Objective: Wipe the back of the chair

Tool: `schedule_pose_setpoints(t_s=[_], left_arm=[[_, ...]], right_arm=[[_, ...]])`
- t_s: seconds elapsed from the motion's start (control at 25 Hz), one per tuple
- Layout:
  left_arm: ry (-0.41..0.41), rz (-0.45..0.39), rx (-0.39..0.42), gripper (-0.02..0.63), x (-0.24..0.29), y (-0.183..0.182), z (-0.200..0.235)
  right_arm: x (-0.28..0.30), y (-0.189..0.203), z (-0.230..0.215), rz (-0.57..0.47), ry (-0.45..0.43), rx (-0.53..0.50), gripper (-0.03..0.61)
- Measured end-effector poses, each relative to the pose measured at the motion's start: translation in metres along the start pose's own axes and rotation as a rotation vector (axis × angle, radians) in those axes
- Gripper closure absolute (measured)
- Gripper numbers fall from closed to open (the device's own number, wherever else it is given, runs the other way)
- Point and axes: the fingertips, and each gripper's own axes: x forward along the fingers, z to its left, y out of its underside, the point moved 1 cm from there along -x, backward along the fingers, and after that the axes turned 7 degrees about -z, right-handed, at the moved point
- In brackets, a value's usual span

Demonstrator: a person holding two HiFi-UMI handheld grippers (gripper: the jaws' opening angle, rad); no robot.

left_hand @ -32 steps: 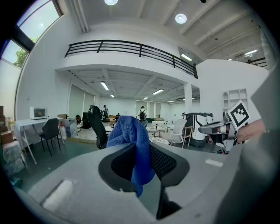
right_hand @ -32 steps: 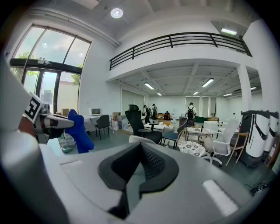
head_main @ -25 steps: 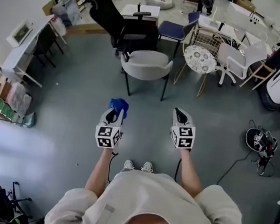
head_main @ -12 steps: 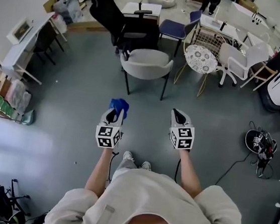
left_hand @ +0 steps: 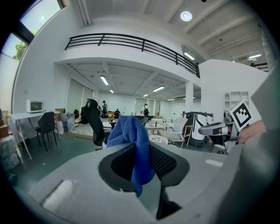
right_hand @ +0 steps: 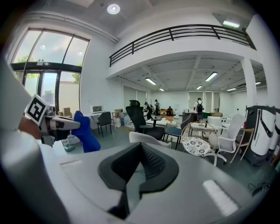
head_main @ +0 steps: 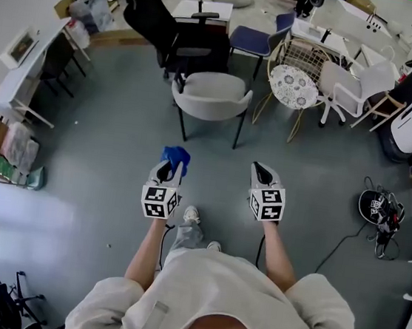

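Chair: I see the grey chair (head_main: 213, 94) standing on the floor (head_main: 105, 133) straight ahead of me. Its curved back looks to be on the side nearest me. It is well apart from both grippers and nothing touches it.
Cloth: the blue cloth (head_main: 175, 154) is nipped in the left gripper. A bunched fold stands up past the tips and a short tail hangs down between the fingers. It is held in the air, clear of the chair.
Left gripper: the left gripper (head_main: 166, 166) is held out in front of my body and points toward the chair, its fingers clenched on the cloth.
Right gripper: the right gripper (head_main: 261, 167) is level with the left one and just to the side of it, pointing the same way. In the right gripper view I see its fingers pressed together with nothing between them.
Feet: one shoe (head_main: 191, 214) shows on the floor between my arms, ahead of the other.
Behind the chair: a black office chair (head_main: 160, 24) stands behind it to the left, and a blue chair (head_main: 254, 43) behind it to the right.
Right of the chair: a wire chair with a round patterned seat (head_main: 294, 85) is just beside it, with a white chair (head_main: 346, 84) beyond that.
Far right: a dark bundle with cables (head_main: 379, 207) lies on the floor.
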Motion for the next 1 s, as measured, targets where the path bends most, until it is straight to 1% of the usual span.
schedule_pose_setpoints(t_s=[0.2, 0.48, 0.76, 1.0], left_arm=[[0.024, -0.004, -0.001, 0.525, 0.042, -0.011, 0.028], [0.080, -0.009, -0.004, 0.525, 0.104, -0.032, 0.071], [0.137, -0.015, -0.010, 0.525, 0.154, -0.045, 0.113], [0.167, -0.005, -0.012, 0.525, 0.187, -0.046, 0.139]], right_arm=[[0.042, -0.013, -0.010, -0.006, 0.024, -0.005, 0.577], [0.104, -0.044, -0.018, -0.011, 0.070, -0.015, 0.577], [0.157, -0.059, -0.018, 0.002, 0.119, -0.023, 0.577], [0.188, -0.062, -0.018, 0.018, 0.149, -0.015, 0.577]])
